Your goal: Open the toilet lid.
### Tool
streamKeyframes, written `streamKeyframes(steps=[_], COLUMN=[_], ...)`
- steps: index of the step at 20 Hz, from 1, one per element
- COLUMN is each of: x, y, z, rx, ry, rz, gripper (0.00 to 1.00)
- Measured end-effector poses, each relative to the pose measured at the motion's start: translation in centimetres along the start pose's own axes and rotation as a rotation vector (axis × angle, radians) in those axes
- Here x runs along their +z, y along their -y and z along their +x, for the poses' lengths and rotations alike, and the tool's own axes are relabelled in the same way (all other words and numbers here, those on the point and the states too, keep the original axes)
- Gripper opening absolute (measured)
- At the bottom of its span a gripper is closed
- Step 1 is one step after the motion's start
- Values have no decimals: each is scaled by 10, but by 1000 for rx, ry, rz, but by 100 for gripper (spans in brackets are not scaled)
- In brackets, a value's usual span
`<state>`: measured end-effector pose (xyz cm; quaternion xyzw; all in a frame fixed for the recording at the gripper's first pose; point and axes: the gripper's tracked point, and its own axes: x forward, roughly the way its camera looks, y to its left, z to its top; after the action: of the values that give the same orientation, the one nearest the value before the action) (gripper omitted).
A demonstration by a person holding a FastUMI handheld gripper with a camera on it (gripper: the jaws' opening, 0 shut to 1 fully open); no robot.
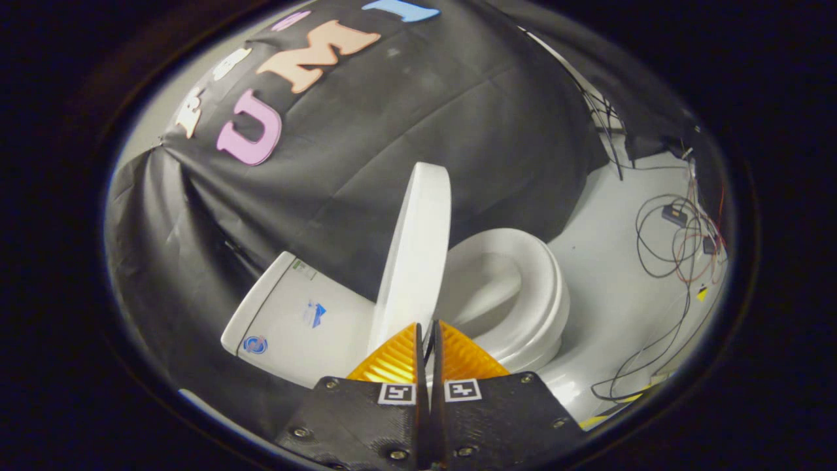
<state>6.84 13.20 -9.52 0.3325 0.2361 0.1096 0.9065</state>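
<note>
Standing nearly upright above the white oval seat ring, the white plastic toilet lid is looking already open. The gripper is sitting just short of the lid's lower edge, its 2 fingers pressed together on nothing, so little is remaining.

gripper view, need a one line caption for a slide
Toilet lid raised nearly upright over the open seat, with the gripper closed just before the lid's edge, tank beside it.

no legible text; blurred stickers on toilet tank
</note>
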Motion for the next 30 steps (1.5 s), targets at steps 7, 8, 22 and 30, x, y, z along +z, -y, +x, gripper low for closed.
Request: streamKeyframes(steps=[7,8,22,30], x=[6,7,9,5], y=[-33,-37,-97,-139], z=[-5,-5,-13,-13], rx=[14,17,55,75], ry=[28,28,52,83], rz=[-56,-62,-244,-341], gripper=[2,2,3,6])
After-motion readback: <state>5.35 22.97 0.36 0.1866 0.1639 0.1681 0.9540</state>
